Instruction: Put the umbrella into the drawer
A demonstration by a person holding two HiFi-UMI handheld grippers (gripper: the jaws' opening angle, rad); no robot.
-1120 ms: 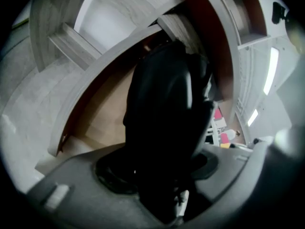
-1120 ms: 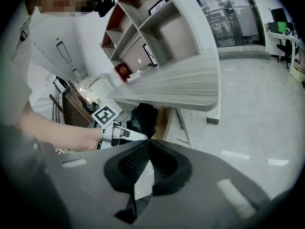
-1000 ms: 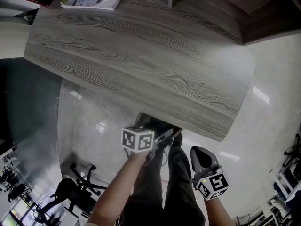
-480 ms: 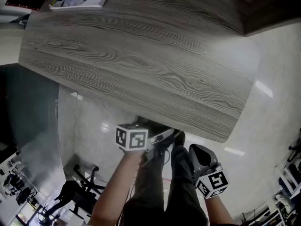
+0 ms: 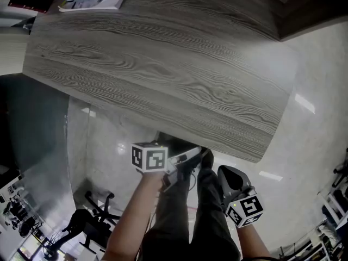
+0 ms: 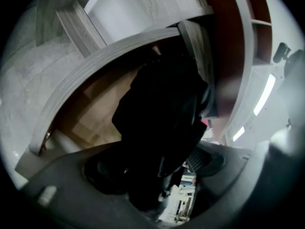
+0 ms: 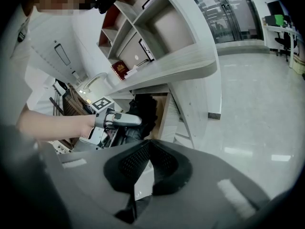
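Insertion step in hand. The left gripper [image 6: 157, 175] is clenched on the black umbrella [image 6: 162, 123], which hangs at the mouth of the open drawer [image 6: 90, 113] beneath the tabletop [image 5: 163, 75]. The right gripper [image 7: 150, 149] is closed on nothing, clear of the drawer. Judged next: carry the umbrella fully inside, then release.

In the left gripper view the black umbrella [image 6: 162, 118], between the jaws of the left gripper [image 6: 157, 175], covers their tips and much of the drawer [image 6: 90, 113] behind it. In the head view the table [image 5: 163, 75] hides the drawer ahead of this gripper. The book [image 5: 89, 1], far ahead, is cut by the top edge.
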